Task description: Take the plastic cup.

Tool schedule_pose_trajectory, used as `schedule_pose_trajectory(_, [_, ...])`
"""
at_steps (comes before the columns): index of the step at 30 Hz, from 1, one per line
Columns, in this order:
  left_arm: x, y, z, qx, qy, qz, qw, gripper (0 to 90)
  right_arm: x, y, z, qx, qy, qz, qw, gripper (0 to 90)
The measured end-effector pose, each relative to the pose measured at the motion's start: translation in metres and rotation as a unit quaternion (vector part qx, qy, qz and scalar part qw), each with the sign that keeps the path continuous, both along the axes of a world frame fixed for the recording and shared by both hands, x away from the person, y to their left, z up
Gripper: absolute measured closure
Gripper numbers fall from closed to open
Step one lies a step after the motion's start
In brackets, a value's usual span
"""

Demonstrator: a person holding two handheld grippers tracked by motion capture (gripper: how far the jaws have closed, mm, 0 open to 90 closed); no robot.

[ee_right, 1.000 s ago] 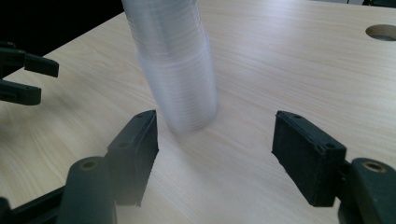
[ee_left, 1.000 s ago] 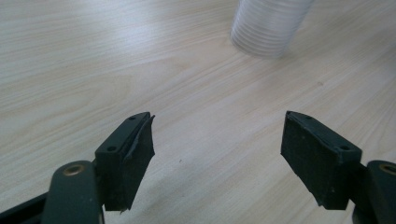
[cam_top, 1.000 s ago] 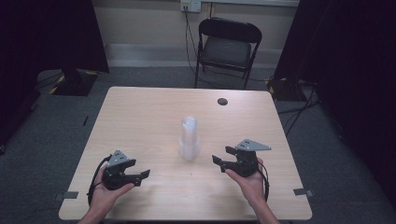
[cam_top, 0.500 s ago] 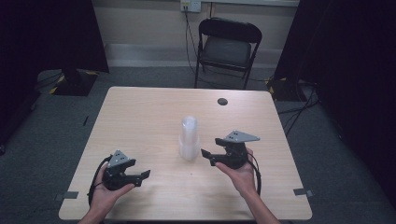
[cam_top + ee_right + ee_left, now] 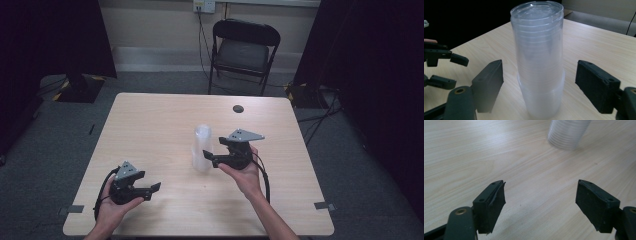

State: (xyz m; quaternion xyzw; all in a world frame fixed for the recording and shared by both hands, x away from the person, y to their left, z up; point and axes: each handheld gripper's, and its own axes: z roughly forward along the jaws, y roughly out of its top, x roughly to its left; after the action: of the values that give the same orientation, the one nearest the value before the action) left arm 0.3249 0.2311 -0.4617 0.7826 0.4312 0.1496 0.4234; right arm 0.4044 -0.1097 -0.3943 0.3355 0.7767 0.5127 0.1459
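The cup stack (image 5: 202,148) stands upright near the middle of the table (image 5: 150,130), slightly toward the near edge; it is a nested column of clear plastic cups, with a wider cup at the base. The right gripper (image 5: 214,158) is held level just to the right of the stack, jaws pointing at its lower half. Its jaws have just been opening. In the right gripper view the cup stack (image 5: 539,60) stands between and a little beyond the two pads, and a strip of bare table shows on each side of the stack — neither pad presses on it, and the high view cannot settle whether the tips touch the plastic. The right gripper (image 5: 539,86) therefore stands apart, roughly half spread, with nothing clamped. The left gripper (image 5: 154,190) lies in the person's left hand (image 5: 112,212) near the near-left corner of the table, well apart from the stack. In the left gripper view the left gripper (image 5: 540,201) has its jaws wide apart with bare wood between them — nothing held, nothing touched; the base of the cup stack (image 5: 567,133) shows at the top of that view, farther off. A small dark disc (image 5: 238,108) lies near the far edge, toward the far-right corner. A folding chair (image 5: 244,50) stands on the floor beyond the far edge.
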Motion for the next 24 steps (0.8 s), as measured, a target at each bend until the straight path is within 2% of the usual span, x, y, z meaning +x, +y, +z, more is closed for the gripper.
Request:
schedule_pose_trajectory(9, [-0.001, 0.000, 0.001, 0.003, -0.005, 0.000, 1.0000, 23.7, 0.018, 0.019, -0.006, 0.000, 0.004, -0.004, 1.0000, 14.7])
schedule_pose_trajectory(11, [-0.001, 0.001, 0.001, 0.002, -0.005, 0.001, 1.0000, 24.3, 0.022, 0.024, -0.006, -0.001, -0.002, -0.004, 1.0000, 15.4])
schedule_pose_trajectory(18, [0.000, 0.001, 0.000, 0.003, -0.003, 0.003, 1.0000, 24.8, 0.030, 0.030, -0.012, 0.002, -0.003, 0.002, 1.0000, 19.3])
schedule_pose_trajectory(24, [-0.001, -0.001, 0.000, 0.007, -0.004, 0.002, 1.0000, 24.8, 0.033, 0.039, -0.020, -0.007, -0.007, 0.006, 0.9999, 20.2])
